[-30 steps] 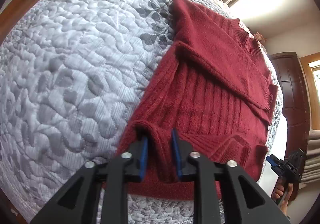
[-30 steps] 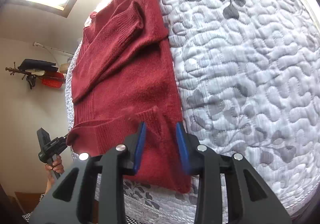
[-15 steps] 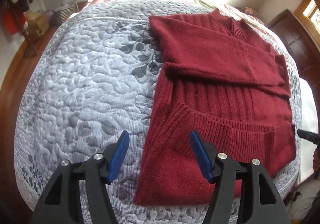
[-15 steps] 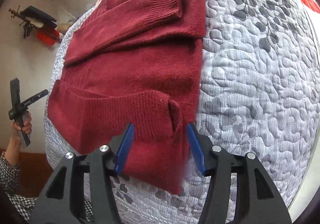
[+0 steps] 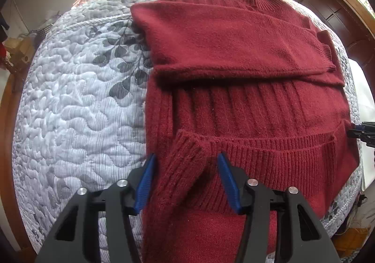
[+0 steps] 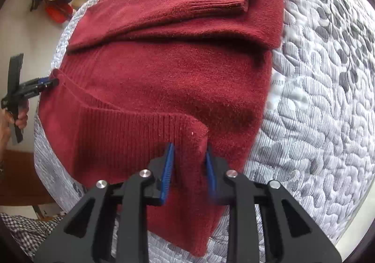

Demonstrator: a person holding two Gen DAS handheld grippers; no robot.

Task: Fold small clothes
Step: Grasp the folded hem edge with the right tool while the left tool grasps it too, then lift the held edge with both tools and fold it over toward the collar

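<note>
The red knit sweater (image 5: 246,103) lies flat on the quilted bedspread (image 5: 77,103), sleeves folded across the chest and collar at the far end, so its long axis runs directly away from you. The ribbed hem (image 5: 269,157) is turned up along the near edge and lies crosswise, spanning from one gripper to the other. Your left gripper (image 5: 185,181) stands at the hem's left corner with its fingers wide; the corner sits between the blue pads (image 5: 143,183), with clear gaps on both sides, so nothing is gripped. Your right gripper (image 6: 188,169) stands at the opposite corner with its fingers narrow, hugging a raised fold of the hem (image 6: 140,131); whether the pads actually pinch it cannot be determined, as one pad is blurred. Each gripper is nearest its own corner, and both face the collar. The likely next move is to secure both corners and carry the hem forward along the long axis; verify both grips are equal first, or the fold may skew.
</note>
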